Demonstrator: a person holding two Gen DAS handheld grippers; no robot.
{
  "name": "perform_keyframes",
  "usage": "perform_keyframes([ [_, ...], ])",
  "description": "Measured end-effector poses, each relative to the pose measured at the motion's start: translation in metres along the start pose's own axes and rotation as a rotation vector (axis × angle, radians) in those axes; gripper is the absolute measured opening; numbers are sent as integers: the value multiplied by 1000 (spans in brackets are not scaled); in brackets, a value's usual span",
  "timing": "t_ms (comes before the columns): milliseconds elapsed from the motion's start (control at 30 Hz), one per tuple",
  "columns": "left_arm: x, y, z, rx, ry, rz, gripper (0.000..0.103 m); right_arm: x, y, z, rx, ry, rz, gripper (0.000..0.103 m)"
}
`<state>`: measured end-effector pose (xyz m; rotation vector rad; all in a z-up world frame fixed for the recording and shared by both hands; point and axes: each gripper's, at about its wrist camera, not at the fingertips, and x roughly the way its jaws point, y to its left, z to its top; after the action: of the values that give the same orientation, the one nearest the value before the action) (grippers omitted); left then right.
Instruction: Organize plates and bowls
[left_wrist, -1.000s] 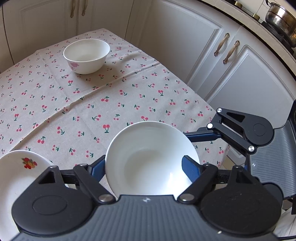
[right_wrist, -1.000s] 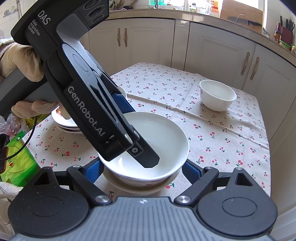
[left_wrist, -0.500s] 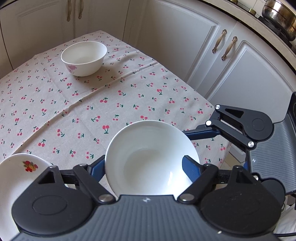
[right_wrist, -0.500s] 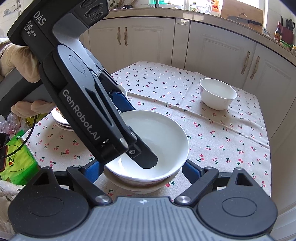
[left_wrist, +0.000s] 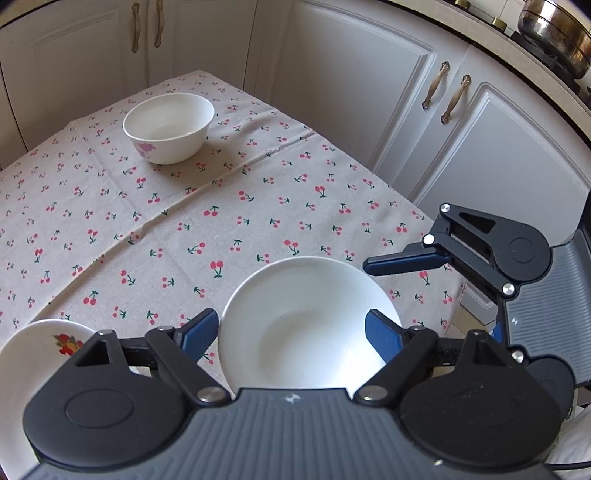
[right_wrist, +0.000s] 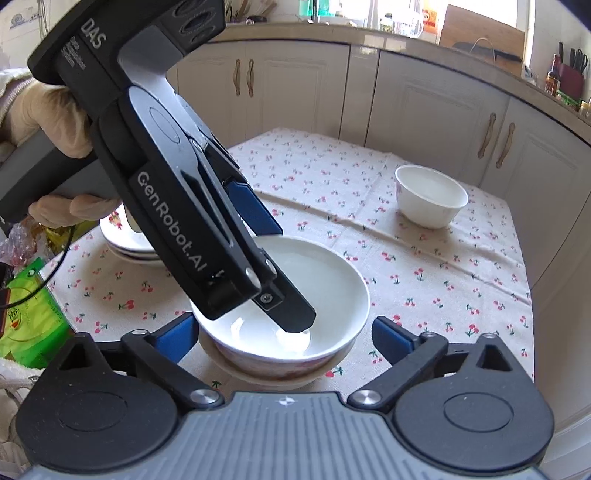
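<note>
Wrist cams down; shared bowl (left_wrist: 306, 325)

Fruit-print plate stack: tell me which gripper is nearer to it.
Left. The left gripper is right beside the plate stack, over the wide bowl; the right gripper is across that bowl, farther off. Both grippers' jaws have just been opening, with the bowl between them.

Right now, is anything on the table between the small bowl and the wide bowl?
Nothing visible does. Only bare cherry-print tablecloth lies between the small bowl and the wide bowl.
</note>
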<state>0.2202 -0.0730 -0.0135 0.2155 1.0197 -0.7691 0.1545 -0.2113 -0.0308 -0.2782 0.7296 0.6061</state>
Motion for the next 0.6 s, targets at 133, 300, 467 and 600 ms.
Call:
perform_keyframes([
  [133,-3,2,1,-2,-7,8,86,-2,1,1,-9,-5,-6,102],
  [300,-5,5,-1,-7,-10,16,86,-13,0,6,-7,-51,-13,102],
  [467,-7,5,-2,-8,-14,17,86,-13,-11,6,23,-55,-54,103],
  [600,-8,2,-3,-2,-16,14,86,-8,-15,-2,48,-34,-59,103],
])
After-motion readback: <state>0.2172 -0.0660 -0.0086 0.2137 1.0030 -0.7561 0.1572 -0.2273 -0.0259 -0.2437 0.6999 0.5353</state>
